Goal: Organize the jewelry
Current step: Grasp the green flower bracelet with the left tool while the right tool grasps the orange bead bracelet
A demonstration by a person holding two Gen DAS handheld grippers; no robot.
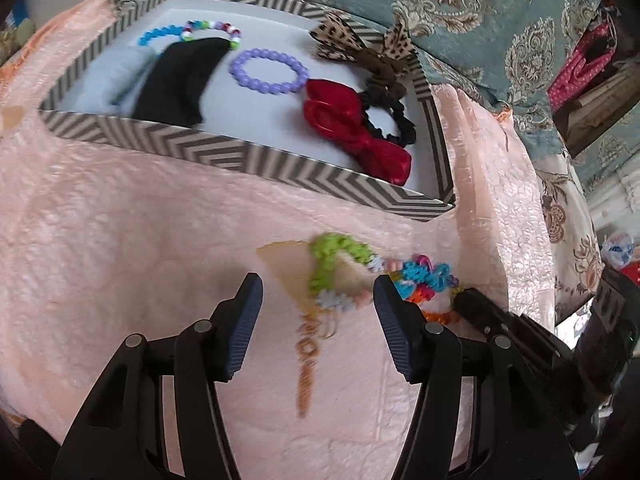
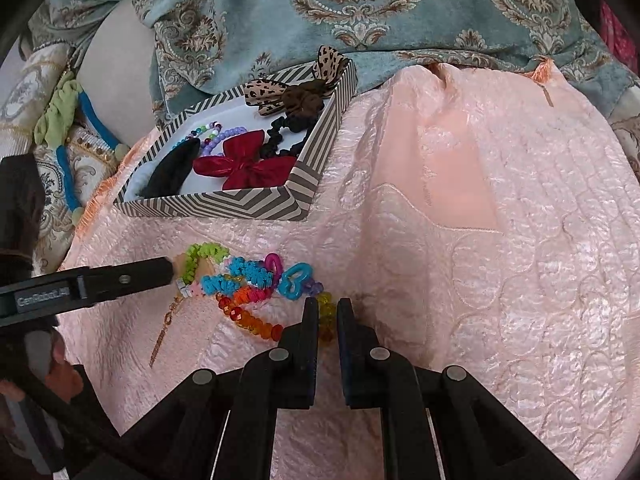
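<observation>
A chevron-striped box (image 1: 224, 152) (image 2: 224, 204) holds a purple bead bracelet (image 1: 266, 70), a red bow (image 1: 352, 132) (image 2: 248, 164), a black scrunchie (image 1: 390, 114), a leopard bow (image 1: 360, 46) (image 2: 296, 94) and a multicolour bead bracelet (image 1: 192, 30). A pile of bracelets lies on the pink quilt: a green one (image 1: 332, 260) (image 2: 200, 258), a blue one (image 1: 424, 276) (image 2: 236, 276) and an amber bead one (image 2: 256, 320). My left gripper (image 1: 318, 292) is open just before the green bracelet. My right gripper (image 2: 328, 320) is nearly shut on the amber bead bracelet's yellow end (image 2: 326, 312).
The pink quilt (image 2: 480, 280) covers the surface. A teal patterned cloth (image 2: 360, 8) lies behind the box. A small gold chain (image 2: 164, 336) lies on the quilt left of the pile. The left gripper's finger (image 2: 132, 276) reaches in from the left in the right wrist view.
</observation>
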